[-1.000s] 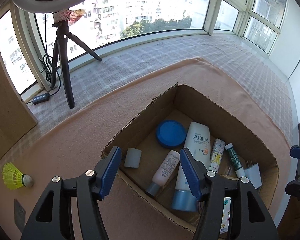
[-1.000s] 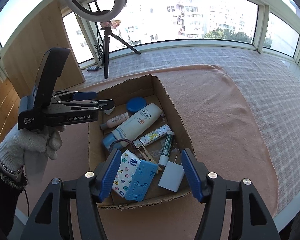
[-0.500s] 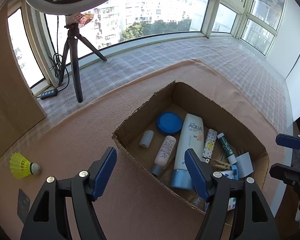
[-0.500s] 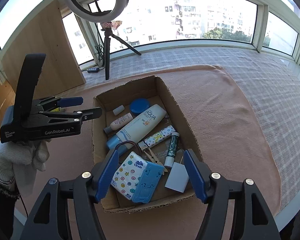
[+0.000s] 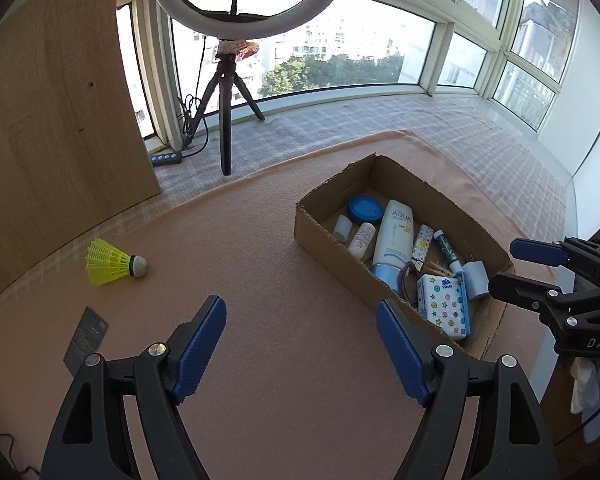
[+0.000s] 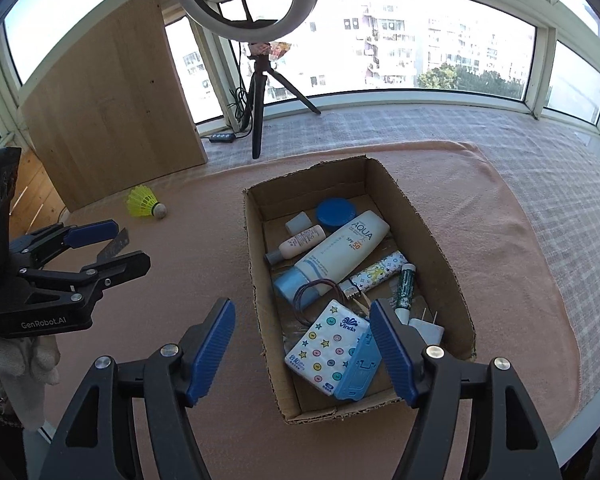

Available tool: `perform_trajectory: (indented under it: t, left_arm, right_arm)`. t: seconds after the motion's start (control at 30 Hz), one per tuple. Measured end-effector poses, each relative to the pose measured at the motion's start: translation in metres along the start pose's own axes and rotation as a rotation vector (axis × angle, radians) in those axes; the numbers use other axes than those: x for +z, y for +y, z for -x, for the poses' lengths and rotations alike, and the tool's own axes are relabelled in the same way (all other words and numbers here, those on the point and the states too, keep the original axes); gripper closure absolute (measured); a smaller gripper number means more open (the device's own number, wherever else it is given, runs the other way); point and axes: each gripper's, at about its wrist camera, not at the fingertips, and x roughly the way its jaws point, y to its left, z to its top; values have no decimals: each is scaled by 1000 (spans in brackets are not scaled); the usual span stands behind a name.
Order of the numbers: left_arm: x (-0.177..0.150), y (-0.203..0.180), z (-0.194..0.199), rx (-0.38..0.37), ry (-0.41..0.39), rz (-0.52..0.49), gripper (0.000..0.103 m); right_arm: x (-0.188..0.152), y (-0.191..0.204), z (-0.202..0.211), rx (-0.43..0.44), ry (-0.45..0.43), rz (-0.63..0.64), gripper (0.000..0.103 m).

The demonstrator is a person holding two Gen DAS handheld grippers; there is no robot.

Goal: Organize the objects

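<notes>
An open cardboard box (image 5: 328, 240) (image 6: 436, 248) on the peach blanket holds a white AQUA tube (image 6: 340, 254), a blue lid (image 5: 365, 208), a small bottle (image 6: 302, 242), a star-print tissue pack (image 6: 329, 346) and other small items. A yellow shuttlecock (image 5: 114, 266) (image 6: 145, 202) and a dark card (image 5: 86, 334) lie on the blanket left of the box. My left gripper (image 5: 300, 346) (image 6: 110, 246) hangs over bare blanket left of the box, jaws opening, nothing between them. My right gripper (image 6: 302, 340) (image 5: 516, 268) hovers over the box's near left corner, jaws opening and empty.
A ring light on a black tripod (image 5: 226, 120) (image 6: 258, 112) stands on the checked cloth by the windows, with a cable and switch (image 5: 166, 158). A wooden board (image 5: 56, 100) leans at the left. A gloved hand (image 6: 16, 364) holds the left gripper.
My left gripper has pulled back and leftward from over the box to bare blanket, its jaws spreading wider. The right gripper backed off slightly and opened a little.
</notes>
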Motion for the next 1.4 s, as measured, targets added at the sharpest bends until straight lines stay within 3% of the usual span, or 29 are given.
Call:
perform_trajectory:
  t: [0.4, 0.73, 0.97, 1.17, 1.4]
  left_arm:
    - [-58, 56, 68, 80, -15, 99, 20]
    - [-97, 102, 97, 140, -8, 172, 20]
    - [-117, 140, 103, 166, 0, 231, 20]
    - [-127, 180, 99, 188, 14, 282, 20]
    - [-124, 220, 74, 188, 40, 287, 20]
  right_arm:
    - [-9, 67, 1, 71, -7, 42, 35]
    - [-13, 111, -17, 99, 20, 88, 34]
    - [-7, 134, -33, 125, 13, 100, 34]
    - [9, 139, -45, 136, -44, 67, 34]
    - [37, 151, -84, 180, 41, 91, 34]
